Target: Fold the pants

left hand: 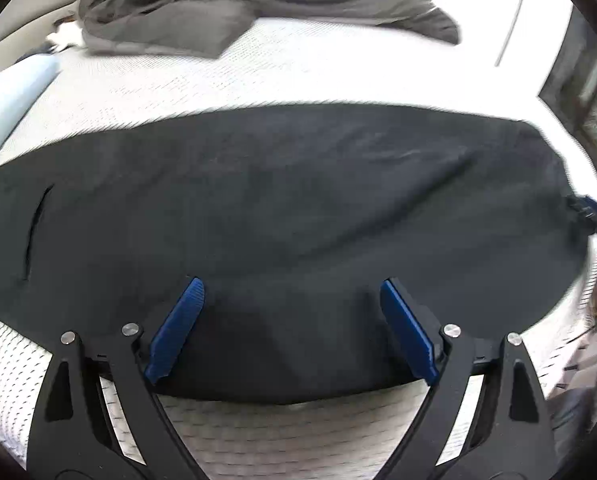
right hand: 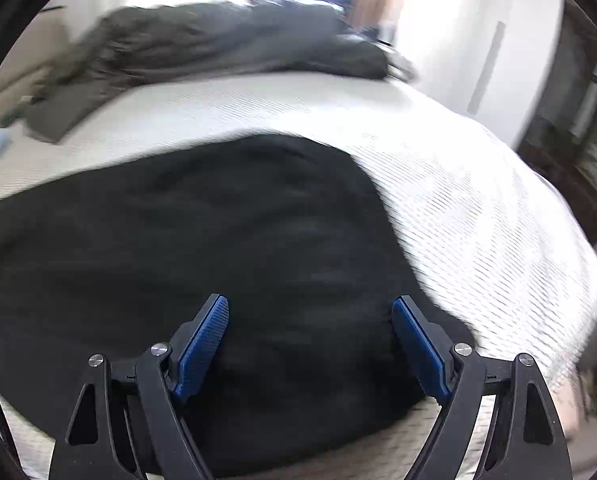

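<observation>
Black pants (left hand: 282, 216) are laid flat on the white mattress (left hand: 258, 76), left gripper (left hand: 292, 292) and right gripper (right hand: 310, 312) both spread empty above; a single-layer pinch could skew the fold.

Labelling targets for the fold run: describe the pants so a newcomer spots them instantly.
Start at the white mattress. A rumpled grey blanket is heaped at its far end; the pants lie spread flat across the near part. They are the only black item, smooth, with a pocket slit near their left end.
</observation>
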The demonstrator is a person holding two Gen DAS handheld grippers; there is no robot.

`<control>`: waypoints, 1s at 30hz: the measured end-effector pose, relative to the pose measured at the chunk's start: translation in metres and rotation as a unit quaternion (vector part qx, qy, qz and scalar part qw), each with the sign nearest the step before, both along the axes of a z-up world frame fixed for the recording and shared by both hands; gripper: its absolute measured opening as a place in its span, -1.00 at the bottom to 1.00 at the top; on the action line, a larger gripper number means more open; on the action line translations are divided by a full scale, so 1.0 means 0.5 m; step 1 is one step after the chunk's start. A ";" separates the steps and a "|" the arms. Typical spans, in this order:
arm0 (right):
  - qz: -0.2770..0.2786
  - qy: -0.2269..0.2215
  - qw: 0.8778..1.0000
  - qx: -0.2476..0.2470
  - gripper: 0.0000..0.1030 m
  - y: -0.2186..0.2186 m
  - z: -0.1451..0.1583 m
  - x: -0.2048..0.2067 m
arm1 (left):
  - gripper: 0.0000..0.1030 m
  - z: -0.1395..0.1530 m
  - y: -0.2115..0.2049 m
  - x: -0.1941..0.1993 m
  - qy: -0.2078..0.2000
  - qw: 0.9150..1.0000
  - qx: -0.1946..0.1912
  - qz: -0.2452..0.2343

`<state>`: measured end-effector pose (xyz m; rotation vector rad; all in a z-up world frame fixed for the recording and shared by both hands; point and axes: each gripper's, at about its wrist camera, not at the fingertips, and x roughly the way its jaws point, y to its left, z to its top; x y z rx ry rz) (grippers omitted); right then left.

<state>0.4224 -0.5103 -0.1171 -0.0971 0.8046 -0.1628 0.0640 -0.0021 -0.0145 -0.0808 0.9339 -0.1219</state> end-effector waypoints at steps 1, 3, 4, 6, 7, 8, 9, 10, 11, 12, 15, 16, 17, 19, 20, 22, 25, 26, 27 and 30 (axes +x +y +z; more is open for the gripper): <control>0.029 0.004 1.000 0.011 0.67 0.033 0.006 0.003 | 0.72 0.010 -0.018 0.006 -0.012 1.000 -0.011 -0.017; 0.081 0.011 0.996 0.032 0.68 0.089 0.011 0.013 | 0.72 0.022 -0.062 0.030 -0.028 0.999 -0.015 -0.039; 0.106 0.020 0.993 0.043 0.68 0.121 0.007 0.024 | 0.72 0.020 -0.084 0.046 -0.028 0.998 -0.019 -0.052; 0.144 0.038 0.987 0.056 0.68 0.197 -0.008 0.032 | 0.72 -0.004 -0.138 0.088 0.001 0.997 -0.019 -0.078; 0.156 0.048 0.985 0.056 0.68 0.212 -0.024 0.036 | 0.72 -0.028 -0.157 0.107 0.025 0.996 -0.005 -0.087; 0.175 0.064 0.981 0.048 0.68 0.239 -0.038 0.044 | 0.72 -0.044 -0.171 0.109 0.039 0.995 0.012 -0.090; 0.179 0.074 0.981 0.032 0.68 0.256 -0.053 0.040 | 0.72 -0.053 -0.173 0.111 0.041 0.994 0.024 -0.093; 0.179 0.084 0.980 0.010 0.67 0.263 -0.067 0.041 | 0.72 -0.053 -0.171 0.108 0.036 0.994 0.027 -0.097; 0.180 0.084 0.980 -0.003 0.67 0.261 -0.077 0.035 | 0.72 -0.049 -0.162 0.104 0.038 0.994 0.029 -0.098; 0.176 0.080 0.981 -0.007 0.67 0.231 -0.069 0.033 | 0.72 -0.046 -0.148 0.100 0.043 0.994 0.033 -0.093; 0.090 0.064 0.993 -0.043 0.70 0.124 -0.071 0.007 | 0.72 -0.035 -0.081 0.092 0.047 0.996 0.038 -0.059; 0.044 0.060 0.995 -0.061 0.69 0.079 -0.074 0.007 | 0.72 -0.034 -0.054 0.087 0.052 0.997 0.034 -0.045; 0.011 0.054 0.997 -0.062 0.70 0.032 -0.077 0.001 | 0.72 -0.034 -0.025 0.080 0.057 0.997 0.032 -0.031; -0.038 0.045 0.997 -0.046 0.70 -0.046 -0.074 -0.021 | 0.72 -0.028 -0.003 0.067 0.056 0.997 0.033 -0.030; -0.053 0.038 0.997 -0.034 0.70 -0.068 -0.069 -0.033 | 0.72 -0.022 0.001 0.060 0.053 0.997 0.042 -0.025; -0.056 0.031 0.997 -0.036 0.70 -0.071 -0.059 -0.052 | 0.72 -0.013 0.003 0.057 0.047 0.998 0.040 -0.012; -0.026 0.009 0.999 -0.027 0.69 0.015 -0.021 -0.087 | 0.72 0.011 -0.013 0.069 0.017 1.000 0.007 -0.019; 0.006 0.004 1.000 0.002 0.69 0.047 -0.010 -0.093 | 0.72 0.015 -0.032 0.078 0.008 1.000 0.010 -0.027; 0.031 0.008 0.999 0.018 0.69 0.084 -0.006 -0.072 | 0.72 0.017 -0.045 0.090 0.003 0.999 0.016 -0.035; 0.107 0.039 0.993 0.033 0.69 0.190 -0.019 -0.055 | 0.72 -0.010 -0.094 0.133 0.034 0.997 0.036 -0.061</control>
